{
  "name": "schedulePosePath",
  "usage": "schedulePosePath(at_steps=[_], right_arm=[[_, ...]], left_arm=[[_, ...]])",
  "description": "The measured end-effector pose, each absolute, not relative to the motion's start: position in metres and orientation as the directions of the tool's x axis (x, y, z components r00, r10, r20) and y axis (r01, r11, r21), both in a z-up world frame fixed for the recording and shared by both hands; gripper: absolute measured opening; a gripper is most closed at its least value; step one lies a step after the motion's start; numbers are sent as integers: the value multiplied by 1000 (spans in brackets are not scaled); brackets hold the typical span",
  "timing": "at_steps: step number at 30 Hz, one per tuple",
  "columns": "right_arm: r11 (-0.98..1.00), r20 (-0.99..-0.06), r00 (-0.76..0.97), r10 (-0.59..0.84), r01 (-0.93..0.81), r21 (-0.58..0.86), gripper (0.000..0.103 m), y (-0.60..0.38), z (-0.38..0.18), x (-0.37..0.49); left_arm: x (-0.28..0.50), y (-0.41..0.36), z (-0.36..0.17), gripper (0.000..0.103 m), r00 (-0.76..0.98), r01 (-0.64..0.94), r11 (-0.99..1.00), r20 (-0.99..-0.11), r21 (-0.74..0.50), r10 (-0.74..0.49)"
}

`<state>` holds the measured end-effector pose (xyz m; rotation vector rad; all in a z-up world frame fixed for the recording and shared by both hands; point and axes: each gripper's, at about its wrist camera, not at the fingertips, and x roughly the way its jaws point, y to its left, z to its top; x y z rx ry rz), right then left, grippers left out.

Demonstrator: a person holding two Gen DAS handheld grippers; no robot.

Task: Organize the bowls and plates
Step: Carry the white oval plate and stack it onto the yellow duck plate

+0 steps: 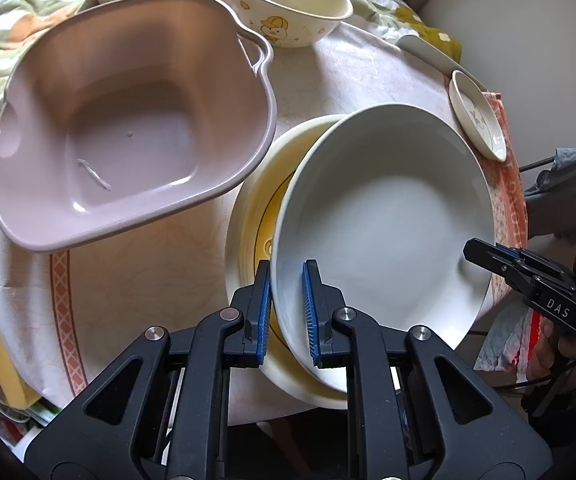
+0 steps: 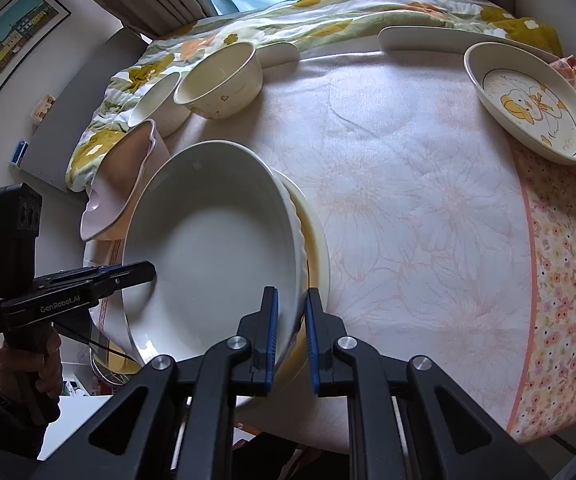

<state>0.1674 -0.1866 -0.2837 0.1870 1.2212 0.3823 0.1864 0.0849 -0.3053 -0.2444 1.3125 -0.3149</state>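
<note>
White deep plate (image 1: 384, 216): tilted atop the yellow-rimmed plate (image 1: 247, 216), just beside the pink basin (image 1: 127, 120); both ends should be kept level and moved together so the rim does not slip. Left gripper (image 1: 286, 312) and right gripper (image 2: 291, 320): each narrowly parted, jaws straddling opposite sides of the plate's rim; firm clamping cannot be confirmed.

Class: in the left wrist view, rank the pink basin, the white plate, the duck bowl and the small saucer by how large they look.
1. Pink basin
2. White plate, close behind; nearer the camera, so unsure
3. Duck bowl
4. Small saucer
</note>
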Motion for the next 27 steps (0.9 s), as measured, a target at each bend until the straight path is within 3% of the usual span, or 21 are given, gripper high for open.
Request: schedulePosePath(at_steps=[12, 19, 27], right_arm=[[926, -875, 308, 375, -168, 337, 12, -192, -284, 162], [927, -872, 317, 373, -166, 336, 12, -193, -284, 159], [941, -883, 337, 327, -199, 272, 12, -184, -282, 157]], left_arm=[[188, 66, -306, 13, 224, 149, 954, -930, -261, -290], [180, 42, -302, 13, 287, 223, 974, -952, -41, -106], [174, 33, -298, 13, 334, 242, 967, -943, 85, -1]])
